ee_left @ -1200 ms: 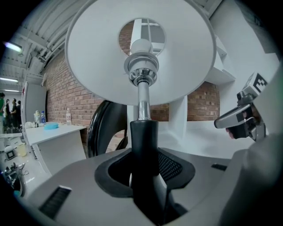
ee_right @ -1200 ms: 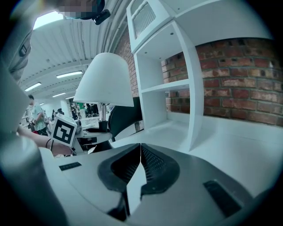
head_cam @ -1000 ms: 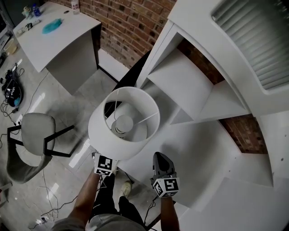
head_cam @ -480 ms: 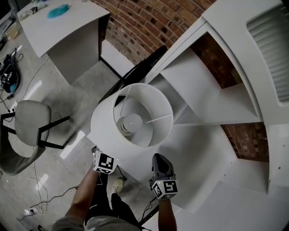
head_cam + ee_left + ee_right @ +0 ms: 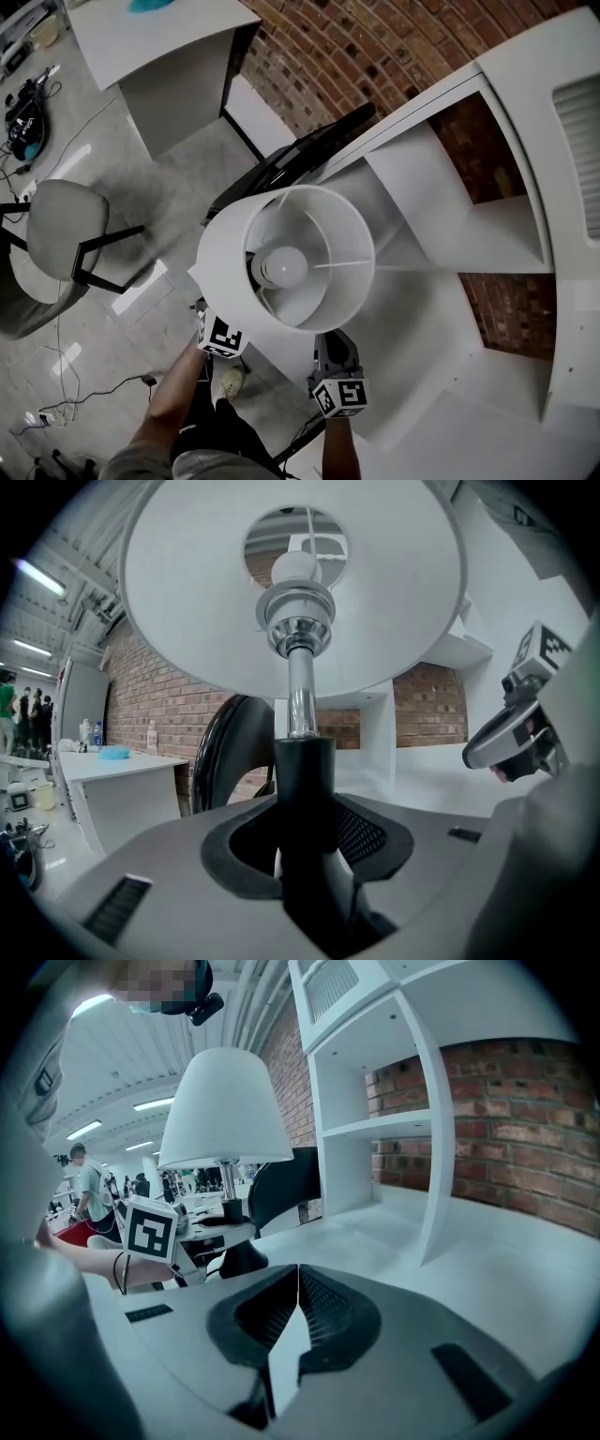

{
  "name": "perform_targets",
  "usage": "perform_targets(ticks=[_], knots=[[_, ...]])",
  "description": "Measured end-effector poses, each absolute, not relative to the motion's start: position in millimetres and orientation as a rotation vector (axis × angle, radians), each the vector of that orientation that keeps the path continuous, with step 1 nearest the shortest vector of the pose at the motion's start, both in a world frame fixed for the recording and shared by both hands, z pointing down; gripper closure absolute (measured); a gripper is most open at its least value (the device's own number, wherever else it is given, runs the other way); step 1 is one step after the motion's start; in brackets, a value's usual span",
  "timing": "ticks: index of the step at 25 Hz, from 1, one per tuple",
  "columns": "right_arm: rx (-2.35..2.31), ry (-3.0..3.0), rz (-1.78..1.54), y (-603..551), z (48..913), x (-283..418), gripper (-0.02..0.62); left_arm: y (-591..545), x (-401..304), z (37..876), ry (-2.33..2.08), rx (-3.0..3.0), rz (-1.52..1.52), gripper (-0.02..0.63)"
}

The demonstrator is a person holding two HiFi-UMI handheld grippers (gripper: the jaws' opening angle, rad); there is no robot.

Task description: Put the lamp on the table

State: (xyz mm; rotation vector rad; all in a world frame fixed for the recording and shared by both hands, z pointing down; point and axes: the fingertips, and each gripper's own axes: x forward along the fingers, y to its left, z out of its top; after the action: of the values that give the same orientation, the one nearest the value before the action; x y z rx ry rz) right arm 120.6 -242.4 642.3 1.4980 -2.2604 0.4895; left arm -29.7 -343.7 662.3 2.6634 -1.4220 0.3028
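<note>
lamp point(image 5: 286, 272) held at table point(image 5: 441, 328) edge | left gripper point(image 5: 305, 841) pinches its black stem | right gripper point(image 5: 291, 1330) pressed together, empty | advice: level stem, seat base inboard (shade looks top-heavy) before release

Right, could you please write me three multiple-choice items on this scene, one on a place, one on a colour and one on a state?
1. Where does the left gripper hold the lamp?
A. by its top rim
B. by the black stem under the shade
C. nowhere; it only hovers beside it

2. What colour is the shade?
A. white
B. blue
C. black

3. How is the right gripper?
A. shut on the lamp
B. wide open
C. shut and empty

Answers: 1 B, the left gripper view shows its jaws clamped on the black stem. 2 A, the shade is white in every view. 3 C, the right gripper view shows its jaws meeting with nothing between them.
</note>
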Motion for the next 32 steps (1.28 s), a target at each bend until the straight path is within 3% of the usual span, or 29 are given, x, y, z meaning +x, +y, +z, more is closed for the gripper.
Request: perform_targets(ticks=[32], knots=[[1.468,-2.359,0.394,-240,664,94,0.571,-344,-34,664,-1.513,2.677,0.255,0.456]])
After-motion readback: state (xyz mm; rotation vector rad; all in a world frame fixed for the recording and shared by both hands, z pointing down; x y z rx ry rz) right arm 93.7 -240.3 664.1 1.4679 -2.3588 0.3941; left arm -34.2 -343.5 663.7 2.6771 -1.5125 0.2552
